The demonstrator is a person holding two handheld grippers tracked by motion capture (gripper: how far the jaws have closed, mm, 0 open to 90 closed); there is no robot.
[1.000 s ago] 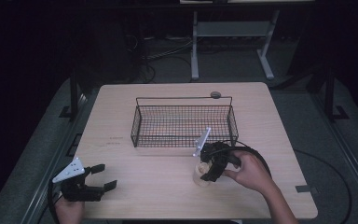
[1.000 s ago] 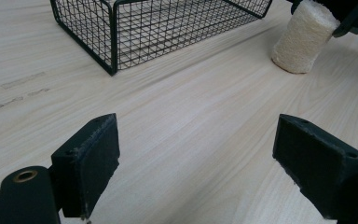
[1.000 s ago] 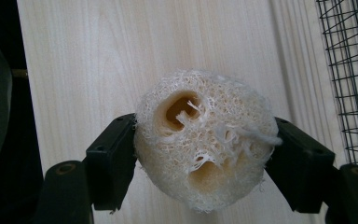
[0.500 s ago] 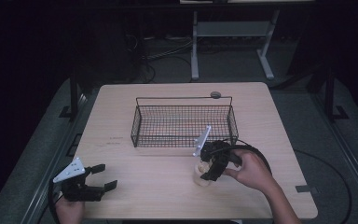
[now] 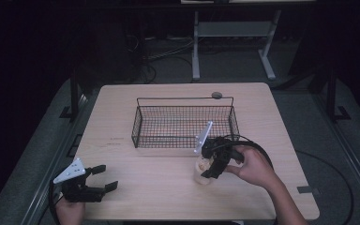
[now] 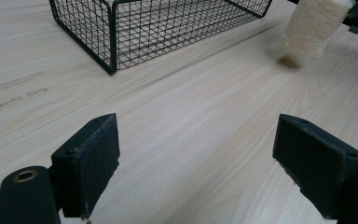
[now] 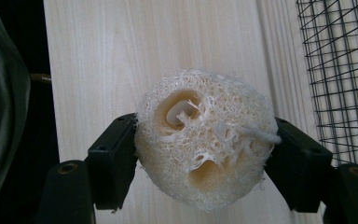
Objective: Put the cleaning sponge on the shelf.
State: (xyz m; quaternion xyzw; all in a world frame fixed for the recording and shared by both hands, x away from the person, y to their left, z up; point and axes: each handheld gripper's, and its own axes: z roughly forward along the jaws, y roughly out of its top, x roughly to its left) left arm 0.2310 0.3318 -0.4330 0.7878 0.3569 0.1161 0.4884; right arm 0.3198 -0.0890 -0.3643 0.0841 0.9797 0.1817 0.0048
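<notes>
Between right gripper [image 7: 205, 154] jaws: pale, porous loofah [image 7: 204, 137].

We can't make out any readable text here, just faint smudgy marks on the table [image 5: 115, 140].

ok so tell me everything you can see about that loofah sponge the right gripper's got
The loofah is a pale cream, stubby cylinder of coarse, netlike dry fibre, with hollow channels showing in its end. The right gripper is shut on it, a black pad pressing each side. It stands roughly upright over the wooden table, just in front of the wire basket; a shadow beneath hints it is slightly lifted.
</notes>
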